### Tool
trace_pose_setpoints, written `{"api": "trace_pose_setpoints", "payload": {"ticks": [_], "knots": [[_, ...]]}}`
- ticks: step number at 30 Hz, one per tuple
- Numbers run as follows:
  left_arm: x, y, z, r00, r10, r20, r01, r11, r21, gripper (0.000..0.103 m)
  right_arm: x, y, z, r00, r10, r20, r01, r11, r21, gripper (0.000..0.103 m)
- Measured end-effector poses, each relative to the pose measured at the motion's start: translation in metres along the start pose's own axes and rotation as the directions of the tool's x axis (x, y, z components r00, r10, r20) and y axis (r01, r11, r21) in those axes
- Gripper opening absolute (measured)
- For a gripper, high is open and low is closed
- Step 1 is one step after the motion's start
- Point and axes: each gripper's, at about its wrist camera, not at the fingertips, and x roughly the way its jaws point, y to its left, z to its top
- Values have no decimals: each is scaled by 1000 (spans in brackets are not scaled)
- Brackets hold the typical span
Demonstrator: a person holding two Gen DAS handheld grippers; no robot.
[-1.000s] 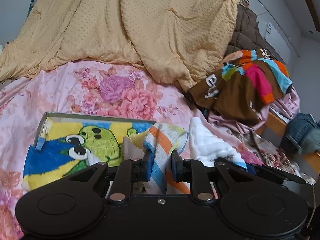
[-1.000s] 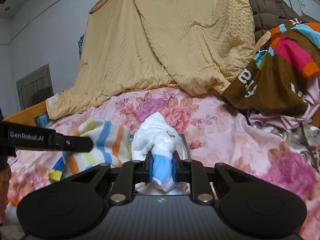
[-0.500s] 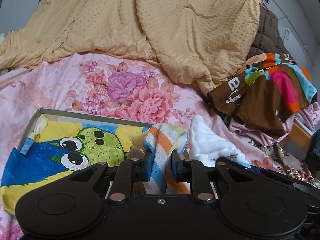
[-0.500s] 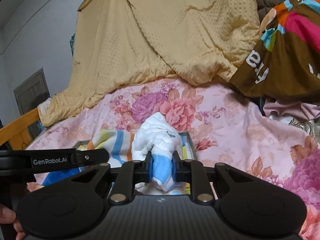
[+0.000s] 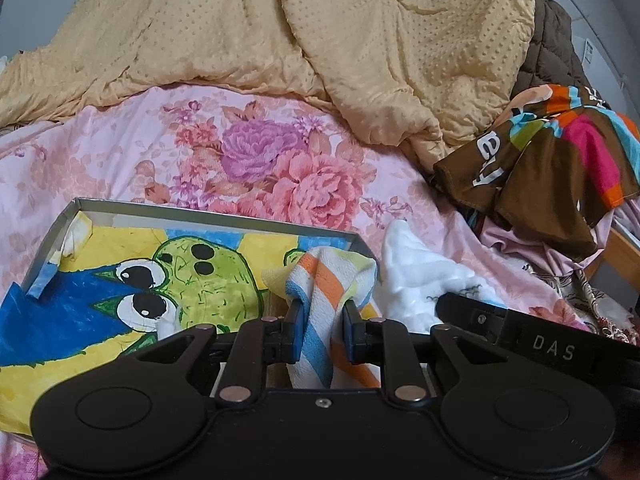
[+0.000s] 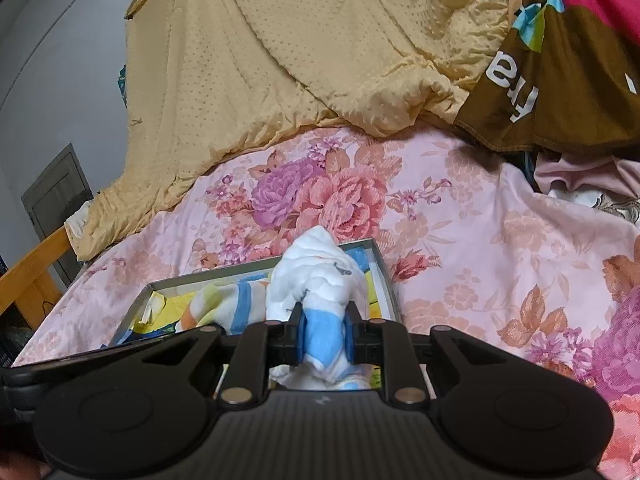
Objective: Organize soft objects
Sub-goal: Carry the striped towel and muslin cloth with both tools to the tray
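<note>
Pink floral bedsheet (image 5: 120, 152) under a heaped tan quilt (image 5: 320, 40), grey wall (image 6: 60, 80) behind. Left gripper (image 5: 320, 316) clamped on striped towel (image 5: 328, 280), right gripper (image 6: 322, 320) clamped on white cloth (image 6: 316, 268). Both over the shallow tray (image 5: 200, 216) lying on the sheet.

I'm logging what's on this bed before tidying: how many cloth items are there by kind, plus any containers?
Small towels held in grippers: 2, a striped towel and a white-and-blue towel
Blankets: 1, the yellow blanket
Printed brown garments: 1
Shallow trays: 1
Total: 5
</note>
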Motion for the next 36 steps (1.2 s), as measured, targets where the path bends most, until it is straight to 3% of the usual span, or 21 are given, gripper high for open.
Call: {"api": "trace_pose_setpoints", "payload": {"ticks": [10, 19, 31, 36], "knots": [[15, -2, -9, 998, 24, -65, -23, 999, 24, 22, 12, -7, -4, 996, -42, -82, 43, 999, 14, 23], [16, -7, -10, 996, 39, -78, -36, 998, 42, 26, 16, -12, -5, 988, -61, -140, 65, 998, 22, 29], [7, -5, -13, 997, 46, -67, -44, 998, 34, 41, 12, -12, -1, 988, -67, -139, 69, 998, 13, 47], [0, -3, -15, 997, 52, -62, -51, 998, 31, 55, 6, -11, 1, 990, -70, -125, 70, 998, -8, 58]]}}
